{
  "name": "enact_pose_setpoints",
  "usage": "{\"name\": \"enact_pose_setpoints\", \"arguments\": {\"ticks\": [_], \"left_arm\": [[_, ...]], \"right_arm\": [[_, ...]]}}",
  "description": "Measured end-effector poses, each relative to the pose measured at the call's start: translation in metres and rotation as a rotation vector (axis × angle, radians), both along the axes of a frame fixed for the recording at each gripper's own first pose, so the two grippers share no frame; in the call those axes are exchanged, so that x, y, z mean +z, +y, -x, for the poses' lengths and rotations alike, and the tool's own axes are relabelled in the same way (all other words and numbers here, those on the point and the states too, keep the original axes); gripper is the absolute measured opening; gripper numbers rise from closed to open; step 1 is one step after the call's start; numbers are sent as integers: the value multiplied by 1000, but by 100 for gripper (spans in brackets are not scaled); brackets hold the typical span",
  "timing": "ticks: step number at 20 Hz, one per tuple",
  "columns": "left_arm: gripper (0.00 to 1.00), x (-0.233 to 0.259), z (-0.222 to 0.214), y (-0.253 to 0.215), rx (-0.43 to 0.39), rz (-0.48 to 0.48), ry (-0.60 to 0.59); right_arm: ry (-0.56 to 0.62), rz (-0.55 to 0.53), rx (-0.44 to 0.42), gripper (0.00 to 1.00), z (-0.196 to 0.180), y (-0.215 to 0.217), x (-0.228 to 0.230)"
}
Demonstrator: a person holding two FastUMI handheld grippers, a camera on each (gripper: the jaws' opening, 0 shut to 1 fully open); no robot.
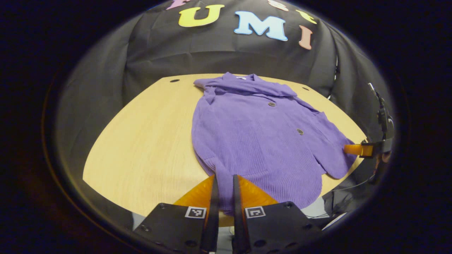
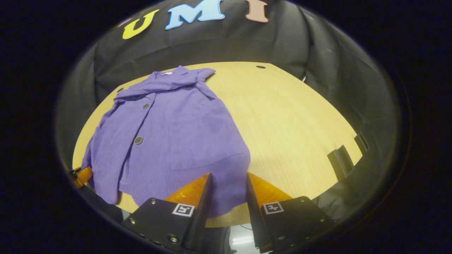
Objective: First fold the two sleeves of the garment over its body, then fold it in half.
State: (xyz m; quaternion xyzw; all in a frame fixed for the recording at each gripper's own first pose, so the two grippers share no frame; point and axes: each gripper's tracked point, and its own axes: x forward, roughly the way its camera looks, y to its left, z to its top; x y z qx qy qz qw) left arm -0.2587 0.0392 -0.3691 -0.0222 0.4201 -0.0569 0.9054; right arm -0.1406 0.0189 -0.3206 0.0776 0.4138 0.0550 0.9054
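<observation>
Apparently left claw (image 1: 224, 183) narrow, pinching purple cardigan (image 1: 254, 141) hem; right claw (image 2: 227, 183) wide over hem.

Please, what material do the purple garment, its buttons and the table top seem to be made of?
The purple garment looks like a soft ribbed knit, matte: fine parallel ribs run down it and it drapes limply over the table edge. Its buttons look hard with a dull sheen, perhaps plastic or metal; too small to tell. The table top looks like pale wood or wood-look laminate, smooth, with straight grain lines.

Garment (image 1: 261, 141) flat on table (image 1: 141, 141), collar toward far wall; both tools at near hem.
</observation>
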Motion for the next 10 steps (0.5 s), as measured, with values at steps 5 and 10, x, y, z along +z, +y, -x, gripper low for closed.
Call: {"name": "enact_pose_setpoints", "arguments": {"ticks": [5, 10], "left_arm": [[12, 5, -3, -18, 22, 88, 52], [7, 33, -13, -23, 22, 177, 15]], "right_arm": [[15, 17, -24, 5, 1, 7, 1], [-16, -118, -62, 5, -7, 15, 33]]}}
